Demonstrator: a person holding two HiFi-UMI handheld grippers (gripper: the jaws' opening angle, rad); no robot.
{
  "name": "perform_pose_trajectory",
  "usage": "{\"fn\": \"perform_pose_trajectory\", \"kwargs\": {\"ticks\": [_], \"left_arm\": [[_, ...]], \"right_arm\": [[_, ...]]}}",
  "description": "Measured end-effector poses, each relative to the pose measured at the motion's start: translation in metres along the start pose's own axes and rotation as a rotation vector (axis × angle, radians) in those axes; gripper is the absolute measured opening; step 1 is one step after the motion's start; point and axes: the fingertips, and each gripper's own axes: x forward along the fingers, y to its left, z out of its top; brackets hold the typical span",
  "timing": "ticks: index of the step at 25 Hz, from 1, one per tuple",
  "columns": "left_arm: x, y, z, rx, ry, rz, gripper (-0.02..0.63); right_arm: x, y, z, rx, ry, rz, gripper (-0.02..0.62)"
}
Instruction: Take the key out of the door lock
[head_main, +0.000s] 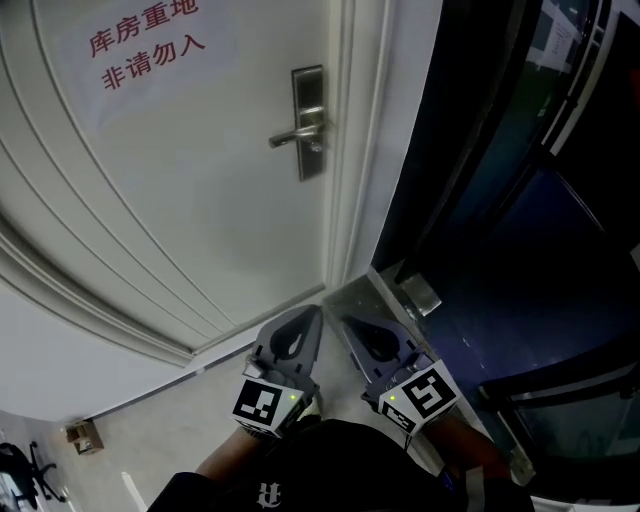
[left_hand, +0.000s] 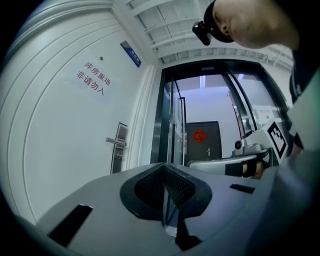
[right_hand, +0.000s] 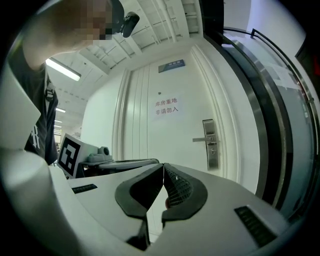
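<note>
Both grippers are low and near, well short of the door (head_main: 190, 200), and neither touches anything. Left gripper (head_main: 313, 317): jaws pressed together, nothing between them. Right gripper (head_main: 343, 326): same, tips shut and empty.

The lock plate (head_main: 308, 121) sits far up on the door's right edge, with the lever (head_main: 292, 137) pointing left. The key should be just under the lever, but it's too small to make out in any view. My guess is its long axis runs straight out of the door face, so the pull comes back toward the near side.

In the head view the plate lies beyond both tips, almost in line with them. The left gripper looks marginally better lined up; otherwise they're about equal. Either one has to open before it can pinch.

View differences:
- The right gripper view sees the plate (right_hand: 211, 143) almost face-on, right of its jaw line, so it's best for spotting the key.
- The left gripper view sees the plate (left_hand: 119, 148) obliquely, left of its jaw line.
- Only the head view shows both grippers against the door.
</note>
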Motion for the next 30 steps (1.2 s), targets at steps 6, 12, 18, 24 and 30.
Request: {"fn": "perform_pose_trajectory", "kwargs": {"ticks": [6, 12, 18, 24, 30], "left_arm": [[0.034, 0.058, 0.004, -0.006, 0.011, -0.022, 0.006], [0.055, 0.094, -0.002, -0.027, 0.023, -0.024, 0.006], [0.078, 0.117, 0.000, -0.021, 0.012, 0.009, 0.006], [0.101, 0.127, 0.009, 0.002, -0.014, 0.058, 0.006], [0.122, 0.133, 0.008, 0.015, -0.012, 0.097, 0.006]], "right_arm": [[0.067, -0.031, 0.003, 0.015, 0.008, -0.014, 0.015], [0.113, -0.067, 0.009, 0.107, -0.028, -0.025, 0.015], [0.151, -0.109, 0.014, 0.276, -0.073, -0.005, 0.015], [0.186, -0.151, 0.011, 0.380, -0.067, 0.022, 0.015], [0.223, -0.200, 0.007, 0.675, -0.099, 0.069, 0.015]]}}
